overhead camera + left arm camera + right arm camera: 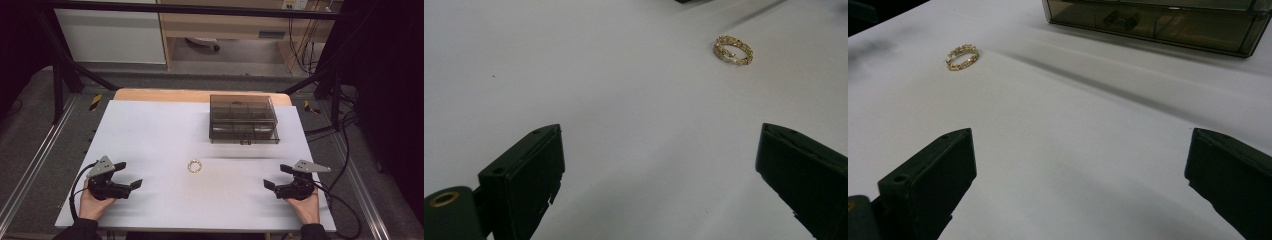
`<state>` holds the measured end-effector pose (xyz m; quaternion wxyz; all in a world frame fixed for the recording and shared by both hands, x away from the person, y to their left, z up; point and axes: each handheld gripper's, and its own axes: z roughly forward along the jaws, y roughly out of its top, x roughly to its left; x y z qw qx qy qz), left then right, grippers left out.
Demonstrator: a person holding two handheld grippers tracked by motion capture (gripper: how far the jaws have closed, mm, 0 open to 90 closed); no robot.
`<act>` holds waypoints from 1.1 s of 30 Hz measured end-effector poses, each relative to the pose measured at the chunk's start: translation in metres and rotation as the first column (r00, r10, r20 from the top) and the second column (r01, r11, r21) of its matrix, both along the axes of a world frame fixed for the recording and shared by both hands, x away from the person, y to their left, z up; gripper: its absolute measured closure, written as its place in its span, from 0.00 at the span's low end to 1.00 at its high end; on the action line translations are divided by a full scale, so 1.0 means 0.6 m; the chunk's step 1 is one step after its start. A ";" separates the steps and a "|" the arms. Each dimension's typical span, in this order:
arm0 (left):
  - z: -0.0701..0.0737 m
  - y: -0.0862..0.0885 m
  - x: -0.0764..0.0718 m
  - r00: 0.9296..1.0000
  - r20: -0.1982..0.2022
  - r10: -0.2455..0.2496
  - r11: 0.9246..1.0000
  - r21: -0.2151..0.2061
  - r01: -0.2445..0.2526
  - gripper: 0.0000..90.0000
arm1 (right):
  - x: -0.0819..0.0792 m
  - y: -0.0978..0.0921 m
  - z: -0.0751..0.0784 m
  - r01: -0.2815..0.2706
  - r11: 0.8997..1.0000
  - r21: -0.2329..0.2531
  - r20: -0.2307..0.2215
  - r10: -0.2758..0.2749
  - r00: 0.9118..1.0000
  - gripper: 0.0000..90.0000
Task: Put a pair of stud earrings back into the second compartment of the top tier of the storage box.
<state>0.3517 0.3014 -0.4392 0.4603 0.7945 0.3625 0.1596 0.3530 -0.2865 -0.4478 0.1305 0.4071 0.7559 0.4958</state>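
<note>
Starting out: gold ring untouched on table, box shut, left gripper and right gripper wide, holding nothing.

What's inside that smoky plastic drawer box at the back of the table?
The drawer box is tinted see-through; dividers split it into compartments, and the high view shows a small item in the top middle one. Dark handles show on the drawer fronts; the tint hides any contents.
</note>
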 end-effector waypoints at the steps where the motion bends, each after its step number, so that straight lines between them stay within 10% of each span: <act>1: 0.000 0.000 0.000 1.000 0.000 0.000 1.000 0.000 0.000 0.06 | 0.000 0.000 0.000 0.000 1.000 0.000 0.000 0.000 1.000 0.00; 33: 0.012 -0.042 0.008 1.000 -0.017 -0.022 1.000 0.012 0.022 0.07 | -0.001 -0.001 0.001 0.006 1.000 -0.019 0.002 -0.006 1.000 0.00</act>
